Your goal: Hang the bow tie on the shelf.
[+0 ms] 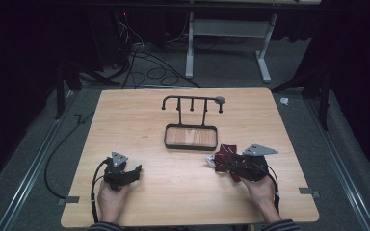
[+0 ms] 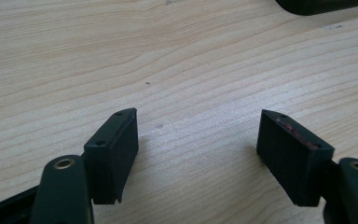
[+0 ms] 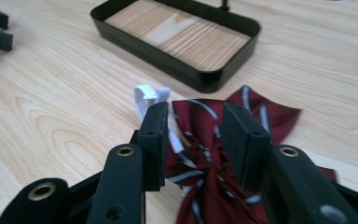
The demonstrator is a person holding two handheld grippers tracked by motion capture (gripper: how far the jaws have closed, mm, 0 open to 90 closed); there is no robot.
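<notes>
So this looks like the very start of the job. The right claw (image 3: 196,140) has its jaws down on either side of the knot of a dark red striped bow tie (image 3: 209,163), which is lying flat on the counter (image 1: 183,192). The jaws are partway closed around the middle of it but there's a visible gap each side, so I'd call it not clamped yet, just lined up. A white strap or clip (image 3: 147,95) from the tie pokes out just past the left jaw.

Straight ahead of that claw, a bit beyond the tie, sits the black tray (image 3: 121,32) with its wooden bottom, nothing in it. In the high view you can see the tray belongs to a stand with a hook rail (image 1: 191,100) on top, and the hooks are bare too.

The left claw (image 2: 198,135) is wide open over plain wood, holding nothing, parked well away from the tie.

My read: nothing is delivered yet. Still left is closing on the tie, lifting, and getting it onto the stand, tray or hook, can't tell which.
</notes>
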